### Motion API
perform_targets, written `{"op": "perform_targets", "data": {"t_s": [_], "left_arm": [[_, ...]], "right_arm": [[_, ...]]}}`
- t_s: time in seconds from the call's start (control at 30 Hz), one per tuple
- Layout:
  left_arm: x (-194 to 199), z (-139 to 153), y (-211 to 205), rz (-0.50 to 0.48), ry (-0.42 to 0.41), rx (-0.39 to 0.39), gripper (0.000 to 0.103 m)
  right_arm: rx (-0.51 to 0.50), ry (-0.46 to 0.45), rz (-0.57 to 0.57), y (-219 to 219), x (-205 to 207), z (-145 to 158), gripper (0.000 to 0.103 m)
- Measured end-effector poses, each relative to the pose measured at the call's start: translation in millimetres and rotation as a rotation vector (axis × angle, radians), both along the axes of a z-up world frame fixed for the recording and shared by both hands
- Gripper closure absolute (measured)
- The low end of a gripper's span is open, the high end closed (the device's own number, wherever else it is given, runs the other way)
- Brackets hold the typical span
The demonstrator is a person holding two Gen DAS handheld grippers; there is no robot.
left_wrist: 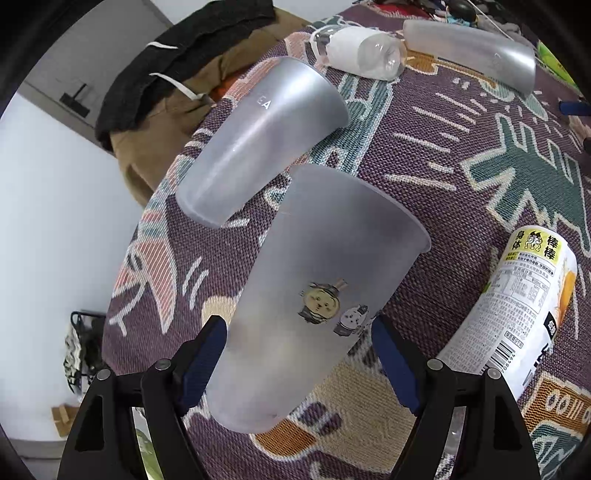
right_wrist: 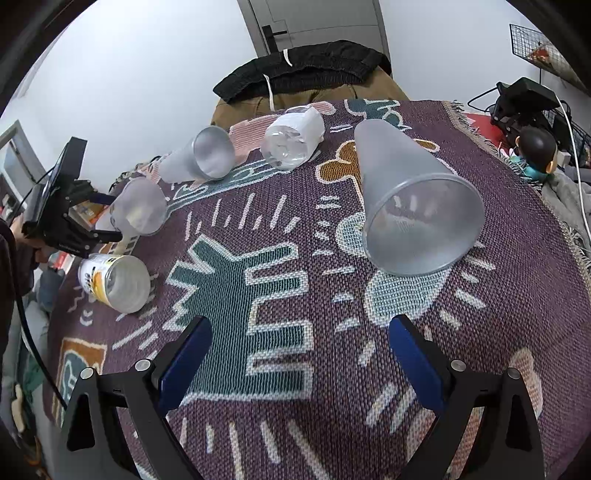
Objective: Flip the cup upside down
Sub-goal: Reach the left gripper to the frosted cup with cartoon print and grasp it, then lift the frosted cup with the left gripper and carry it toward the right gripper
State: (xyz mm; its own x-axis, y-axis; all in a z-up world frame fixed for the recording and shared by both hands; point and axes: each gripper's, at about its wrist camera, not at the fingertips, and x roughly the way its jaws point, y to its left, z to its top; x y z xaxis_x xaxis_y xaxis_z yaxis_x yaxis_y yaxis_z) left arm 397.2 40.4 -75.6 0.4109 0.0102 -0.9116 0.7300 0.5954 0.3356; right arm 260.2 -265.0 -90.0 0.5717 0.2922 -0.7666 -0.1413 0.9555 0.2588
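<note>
black hand-held gripper (right_wrist: pixel 295 354), blue pads (right_wrist: pixel 184 363), silver screws (right_wrist: pixel 457 365)

My left wrist camera sits low and close, looking along the woven blanket (left_wrist: pixel 424 155) toward the clothes pile (left_wrist: pixel 192 62). My right one looks from higher and farther back, toward the door (right_wrist: pixel 314 22). Both views share the sticker cup (left_wrist: pixel 317 295) (right_wrist: pixel 138 206).

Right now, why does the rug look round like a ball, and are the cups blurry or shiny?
Left wrist view: the fisheye lens bends the rug into a dome inside black corners; the sticker cup is sharp, and a soft glare streak runs along the cup behind it. Right wrist view: same bulge; the big cup is in focus, its frosted wall only looks hazy, and shadows are faint.
</note>
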Motion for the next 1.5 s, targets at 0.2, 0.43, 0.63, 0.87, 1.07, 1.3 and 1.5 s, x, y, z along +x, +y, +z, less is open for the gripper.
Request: {"op": "perform_targets", "data": {"t_s": [0.2,0.43,0.63,0.87,1.07,1.3,1.5], "left_arm": [[17.2,-15.9,-8.1,-0.037,0.077,0.084,0.022],[23.4,-15.4,-14.1,-0.051,0.103,0.046,0.03],[11.1,5.4,-28.3,-0.096,0.051,0.042,0.03],[-9.2,37.5,-47.2,-0.134,0.005,0.031,0.031],[-37.9,58.3,-77.5,-0.188,-0.016,0.017,0.031],[-86.5,67.1,-118.4,-0.277,-0.023,0.008,0.031],[-128.7,63.0,-150.8,-0.35,-0.011,0.004,0.031]], "right_arm": [[0.005,0.012,-0.011,-2.9,5.8,-3.7,0.006],[0.01,0.011,-0.048,-15.9,6.6,-3.6,0.006],[0.025,0.022,-0.063,-24.1,5.3,-5.4,0.006],[0.033,-0.017,-0.064,-29.1,-11.3,7.7,0.006],[-0.026,-0.047,-0.044,-29.5,-31.9,14.2,0.006],[-0.082,-0.094,-0.055,-32.2,-57.1,21.0,0.006],[-0.11,-0.094,-0.091,-42.8,-76.1,20.5,0.006]]}}
